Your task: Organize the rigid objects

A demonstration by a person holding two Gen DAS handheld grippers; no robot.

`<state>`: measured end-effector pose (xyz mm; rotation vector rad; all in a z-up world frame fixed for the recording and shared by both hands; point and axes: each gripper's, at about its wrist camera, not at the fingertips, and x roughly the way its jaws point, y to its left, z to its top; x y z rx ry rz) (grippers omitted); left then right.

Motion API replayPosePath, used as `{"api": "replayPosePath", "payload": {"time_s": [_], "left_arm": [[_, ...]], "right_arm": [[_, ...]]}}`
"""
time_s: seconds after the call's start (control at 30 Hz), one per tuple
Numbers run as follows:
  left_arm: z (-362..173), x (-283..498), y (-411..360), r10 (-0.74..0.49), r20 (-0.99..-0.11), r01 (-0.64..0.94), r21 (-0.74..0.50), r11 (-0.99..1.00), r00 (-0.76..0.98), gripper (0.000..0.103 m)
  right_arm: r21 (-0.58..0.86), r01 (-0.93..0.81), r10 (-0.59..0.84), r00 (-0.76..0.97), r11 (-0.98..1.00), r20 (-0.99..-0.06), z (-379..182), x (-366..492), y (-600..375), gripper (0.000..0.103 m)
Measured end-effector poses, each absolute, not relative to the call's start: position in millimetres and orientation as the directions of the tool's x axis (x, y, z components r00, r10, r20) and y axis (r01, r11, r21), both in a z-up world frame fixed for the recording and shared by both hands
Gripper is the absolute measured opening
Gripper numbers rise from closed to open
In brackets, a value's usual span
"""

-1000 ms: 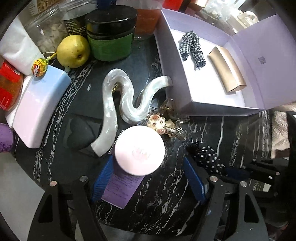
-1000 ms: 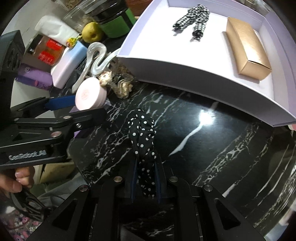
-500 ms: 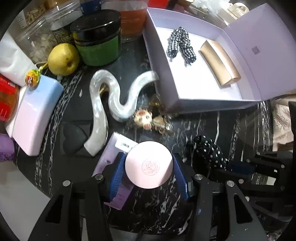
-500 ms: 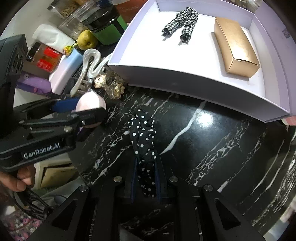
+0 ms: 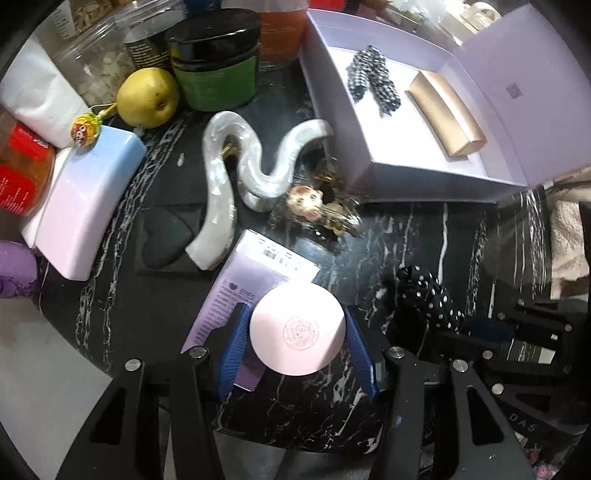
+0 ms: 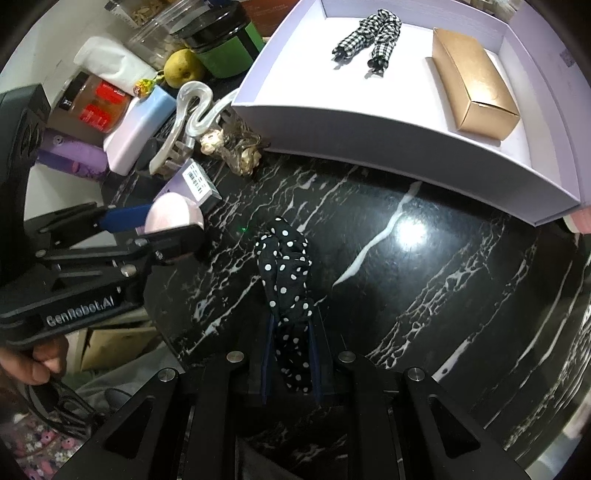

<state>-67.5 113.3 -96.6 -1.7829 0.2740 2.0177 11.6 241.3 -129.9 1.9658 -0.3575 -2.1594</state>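
Left tool (image 5: 297,341) has just been closing, and its blue pads now grip the round pale-pink compact (image 5: 297,329) above the lilac printed carton (image 5: 255,284) on the black marble bench (image 5: 424,236). Right tool (image 6: 290,354) is clamped on the black polka-dot fabric bow (image 6: 286,273). Advised: keep the compact level, carry it over the wall of the open lavender cardboard box (image 5: 417,181), and set it clear of the gold carton (image 5: 445,112).

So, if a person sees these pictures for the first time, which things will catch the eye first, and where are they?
Probably the round pink compact, gripped between the blue pads of the left gripper above a purple card on the black marble table. Next, the black polka-dot hair tie, pinched in the shut right gripper at the bottom centre. Behind them, the open lilac box holds a gold box and a checkered hair tie.
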Motion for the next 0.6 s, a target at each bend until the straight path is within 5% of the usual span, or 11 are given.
{"api": "replayPosePath", "payload": {"time_s": [0.5,0.57,0.6], "left_arm": [[-97,-82,125,0.141,-0.983,-0.457,-0.07,-0.887,-0.122,0.051],[-96,-81,125,0.153,-0.981,-0.465,-0.083,-0.881,-0.115,0.05],[-95,-81,125,0.162,-0.981,-0.469,-0.093,-0.878,-0.109,0.049]], "right_arm": [[0.215,0.034,-0.217,-0.066,-0.976,-0.974,-146,2,221,0.036],[0.209,0.043,-0.211,-0.071,-0.977,-0.975,-148,2,219,0.03],[0.207,0.045,-0.21,-0.072,-0.977,-0.975,-149,1,218,0.016]]}}
